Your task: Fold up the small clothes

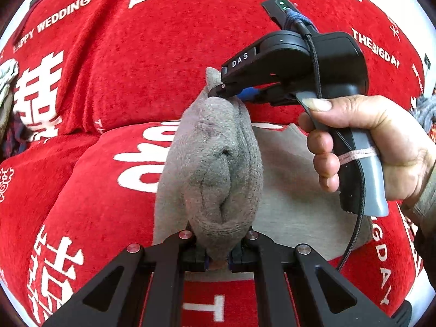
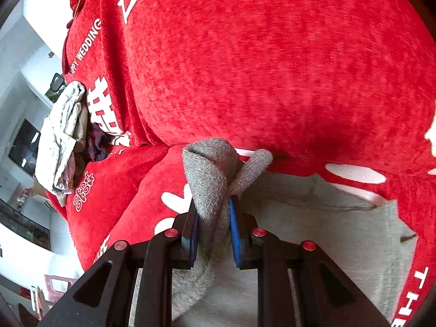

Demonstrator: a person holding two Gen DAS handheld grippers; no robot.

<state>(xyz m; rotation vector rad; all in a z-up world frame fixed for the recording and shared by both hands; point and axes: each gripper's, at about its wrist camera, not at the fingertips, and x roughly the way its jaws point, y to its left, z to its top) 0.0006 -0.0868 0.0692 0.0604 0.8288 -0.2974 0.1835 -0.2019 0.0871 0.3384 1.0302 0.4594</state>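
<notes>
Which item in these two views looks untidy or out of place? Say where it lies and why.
The crumpled pile of light clothes at the far left of the red sofa cover lies heaped, not folded. The grey sock is bunched between the left gripper and right gripper, mid-fold.

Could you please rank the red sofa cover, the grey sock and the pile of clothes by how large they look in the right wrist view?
1. Red sofa cover, which fills most of the view.
2. Pile of clothes and grey sock look alike; the sock is nearer, so unsure.
</notes>
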